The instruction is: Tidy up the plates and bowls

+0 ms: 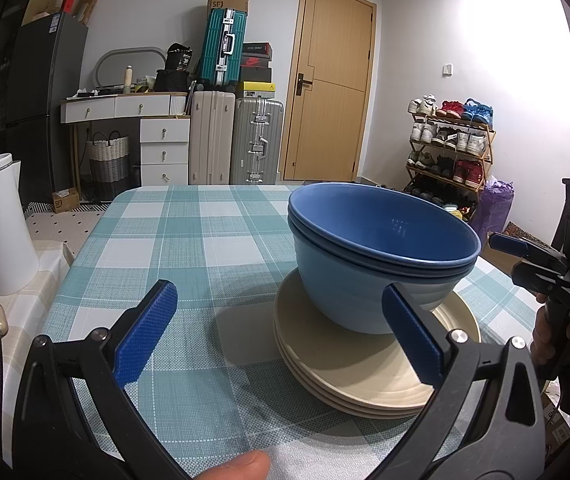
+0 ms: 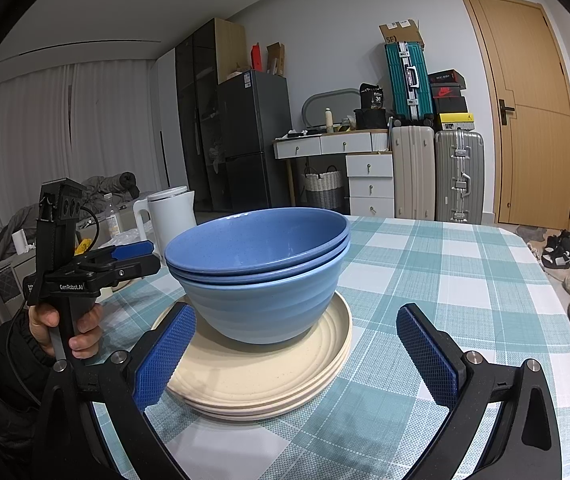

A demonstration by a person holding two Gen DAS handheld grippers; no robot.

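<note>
Now nested blue bowls (image 2: 259, 276) sit on stacked cream plates (image 2: 261, 376).

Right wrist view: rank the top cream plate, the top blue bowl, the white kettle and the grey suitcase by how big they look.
1. Top cream plate, widest.
2. Top blue bowl, slightly narrower.
3. Grey suitcase and white kettle: unsure. The suitcase looks bigger in frame, but it stands far behind the table and the bowls partly hide the kettle.

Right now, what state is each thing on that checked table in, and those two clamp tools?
Blue bowls: nested, upright, empty on top, sitting on the plates.
Cream plates: stacked flat on the table.
Left gripper: open, holding nothing.
Right gripper: open, holding nothing.
White kettle: upright beside the table.
Wooden door: closed.
</note>
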